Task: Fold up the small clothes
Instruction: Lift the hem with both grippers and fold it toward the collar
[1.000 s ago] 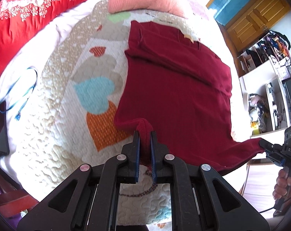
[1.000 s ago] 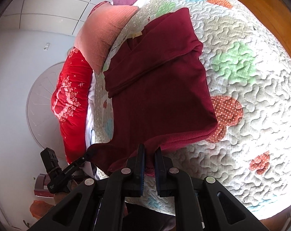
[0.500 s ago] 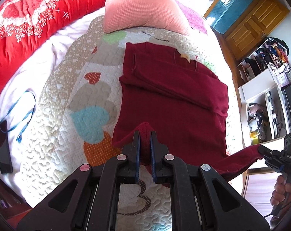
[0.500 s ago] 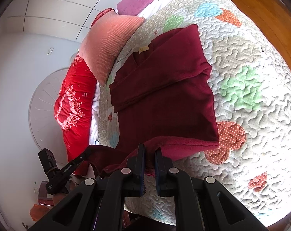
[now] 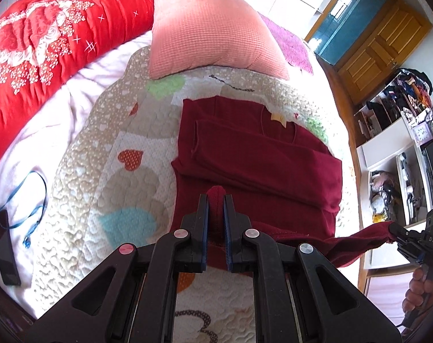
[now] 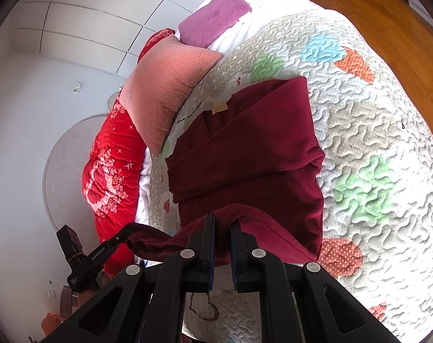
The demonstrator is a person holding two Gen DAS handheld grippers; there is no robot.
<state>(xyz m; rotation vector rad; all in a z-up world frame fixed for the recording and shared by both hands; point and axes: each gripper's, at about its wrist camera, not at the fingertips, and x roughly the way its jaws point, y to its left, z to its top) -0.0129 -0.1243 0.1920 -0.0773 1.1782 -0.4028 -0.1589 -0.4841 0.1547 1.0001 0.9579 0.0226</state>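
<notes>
A dark red shirt (image 5: 259, 157) lies on the quilted bed with its sleeves folded across the chest, neck label at the far end. It also shows in the right wrist view (image 6: 245, 160). My left gripper (image 5: 216, 200) is shut on the shirt's bottom hem at one corner. My right gripper (image 6: 222, 223) is shut on the other hem corner. Both hold the hem lifted above the quilt, over the shirt's lower part. The right gripper shows at the right edge of the left wrist view (image 5: 393, 230), and the left gripper shows in the right wrist view (image 6: 125, 231).
A pink cushion (image 5: 208, 28) and a red floral duvet (image 5: 45, 37) lie beyond the shirt. A black phone with a blue lanyard (image 5: 5, 245) lies at the left. Shelves with clutter (image 5: 396, 154) stand on the right. A purple cloth (image 6: 213, 17) lies at the bed head.
Both grippers have lifted the bottom hem and carried it forward towards the collar. The hem now hangs over the shirt's lower part.
</notes>
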